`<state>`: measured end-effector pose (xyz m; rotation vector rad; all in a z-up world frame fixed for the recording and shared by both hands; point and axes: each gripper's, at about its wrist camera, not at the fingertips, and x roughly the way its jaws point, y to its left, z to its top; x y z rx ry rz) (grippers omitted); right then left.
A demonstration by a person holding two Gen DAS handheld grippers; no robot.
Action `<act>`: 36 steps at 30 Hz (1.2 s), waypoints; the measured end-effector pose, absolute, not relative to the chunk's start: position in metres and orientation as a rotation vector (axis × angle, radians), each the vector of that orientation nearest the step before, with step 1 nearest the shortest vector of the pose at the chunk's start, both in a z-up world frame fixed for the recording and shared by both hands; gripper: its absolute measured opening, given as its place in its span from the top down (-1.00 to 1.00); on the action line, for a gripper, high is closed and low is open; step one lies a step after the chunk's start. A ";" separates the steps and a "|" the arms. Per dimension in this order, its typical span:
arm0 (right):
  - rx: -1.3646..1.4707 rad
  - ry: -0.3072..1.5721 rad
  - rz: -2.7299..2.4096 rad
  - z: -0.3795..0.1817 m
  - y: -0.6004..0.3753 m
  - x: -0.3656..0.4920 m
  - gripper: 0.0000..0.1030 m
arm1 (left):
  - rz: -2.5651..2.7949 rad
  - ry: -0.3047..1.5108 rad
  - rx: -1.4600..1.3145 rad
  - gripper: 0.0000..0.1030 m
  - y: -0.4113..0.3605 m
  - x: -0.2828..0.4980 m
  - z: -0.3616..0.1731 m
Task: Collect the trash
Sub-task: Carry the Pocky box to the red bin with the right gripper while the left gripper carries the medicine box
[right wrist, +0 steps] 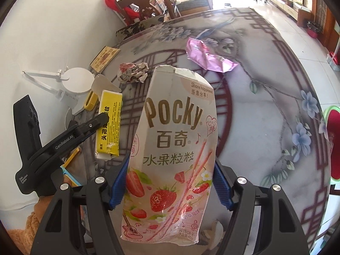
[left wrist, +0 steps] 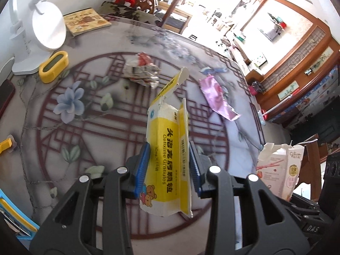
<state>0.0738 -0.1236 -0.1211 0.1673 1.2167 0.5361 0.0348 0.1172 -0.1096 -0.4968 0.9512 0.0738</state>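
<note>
Left gripper jaws clenched on the yellow medicine box, torn flap up, lifted off the worktop. Right gripper jaws grasping the pink Pocky box, also held clear of the worktop. Still lying loose: crumpled wrapper and pink foil wrapper, well apart from each other.

Risks (judgement): the medicine box is gripped low, so it may pivot or slip if the hand swings. The Pocky box looks soft and squashed; the grip could crush it further or let it slide out. No bin is in view.
</note>
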 end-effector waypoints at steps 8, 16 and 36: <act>0.220 1.194 0.497 -0.116 -0.160 0.065 -0.32 | 0.016 0.951 -0.471 0.32 0.083 0.036 -0.101; 0.260 1.172 0.467 -0.110 -0.197 0.053 -0.31 | -0.021 0.950 -0.446 0.32 0.049 0.034 -0.096; 0.340 1.140 0.397 -0.108 -0.294 0.051 -0.32 | -0.090 0.964 -0.386 0.32 -0.045 0.047 -0.089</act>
